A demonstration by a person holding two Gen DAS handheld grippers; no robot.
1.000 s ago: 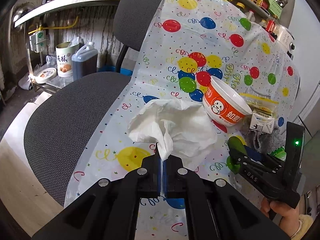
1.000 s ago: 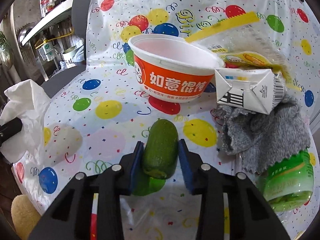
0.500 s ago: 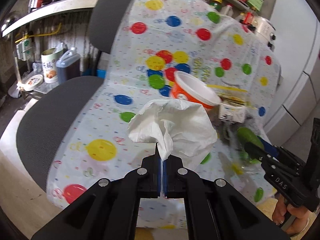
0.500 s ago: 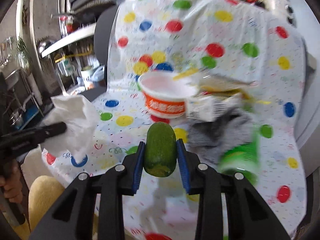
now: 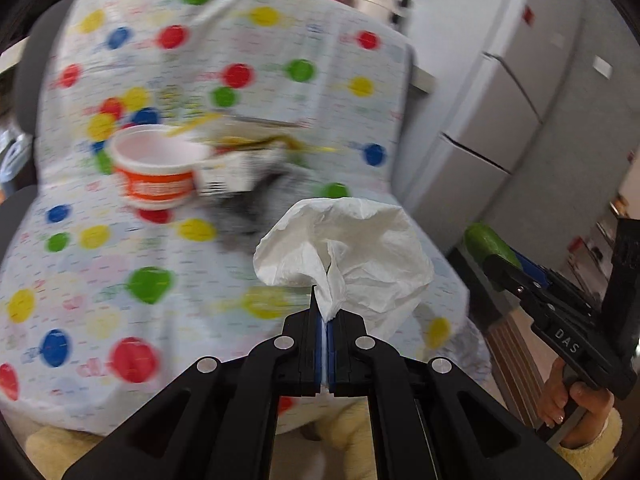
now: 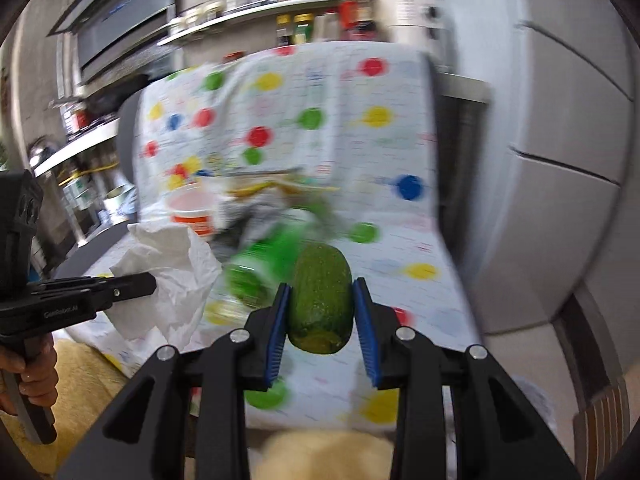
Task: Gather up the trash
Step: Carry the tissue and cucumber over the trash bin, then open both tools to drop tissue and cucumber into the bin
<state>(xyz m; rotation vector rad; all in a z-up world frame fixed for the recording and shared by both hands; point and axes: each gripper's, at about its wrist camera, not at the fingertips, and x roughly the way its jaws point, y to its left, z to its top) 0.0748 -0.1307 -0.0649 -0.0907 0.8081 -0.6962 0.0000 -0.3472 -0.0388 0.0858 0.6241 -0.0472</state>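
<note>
While both loads hang clear of the dotted sheet (image 5: 120,280), the left gripper (image 5: 325,320) pinches a twisted corner of the tissue (image 5: 352,248), feather-light and floppy; the right gripper (image 6: 320,312) clamps the cucumber stub (image 6: 320,296) mid-body, firm but likely slick.

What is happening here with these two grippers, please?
A person is collecting trash from a chair covered with a balloon-print sheet. The left gripper is shut on a crumpled white tissue. The right gripper is shut on a green cucumber piece. An orange bowl, a carton and a grey cloth lie on the sheet.
</note>
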